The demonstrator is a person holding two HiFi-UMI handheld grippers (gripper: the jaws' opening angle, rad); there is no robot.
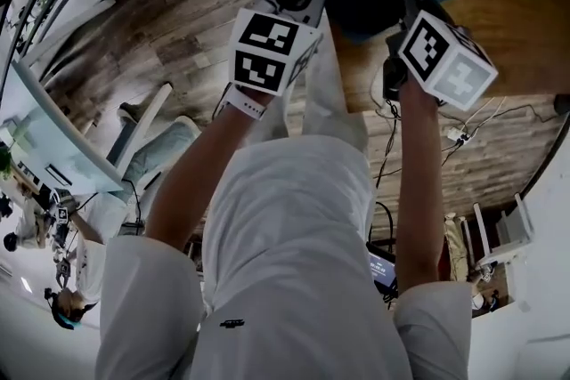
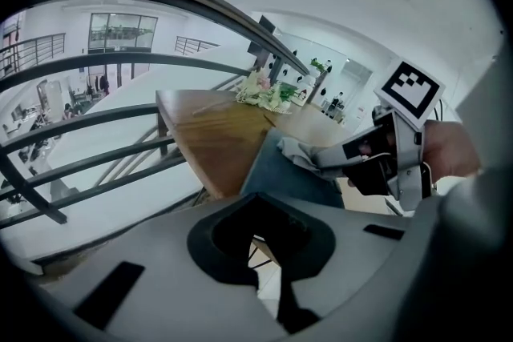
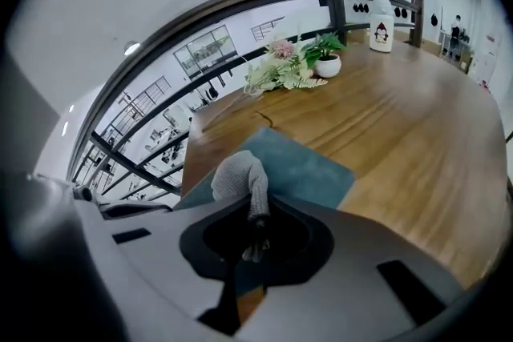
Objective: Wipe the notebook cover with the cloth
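The right gripper (image 3: 252, 232) has its fingers clenched on the grey-white cloth (image 3: 236, 172). One end of the cloth is pinched between the fingertips, and the rest rises in a rounded hump just ahead of them. Right beneath and beyond those fingers lies the teal notebook (image 3: 304, 168), flat on the wooden table (image 3: 401, 124), with the cloth's hump over its cover. The notebook's far corner points away from the fingertips. Well beyond them, potted plants (image 3: 280, 68) stand near the table's far edge, under a dark railing (image 3: 240, 2).

The left gripper (image 2: 264, 240) has its fingers drawn together with nothing between them. Ahead of its fingertips and a little to the right, the notebook's near corner shows at the table's edge, and the other gripper holds the cloth over the far side of the cover. In the head view both grippers reach forward side by side, the notebook ahead of the right fingers
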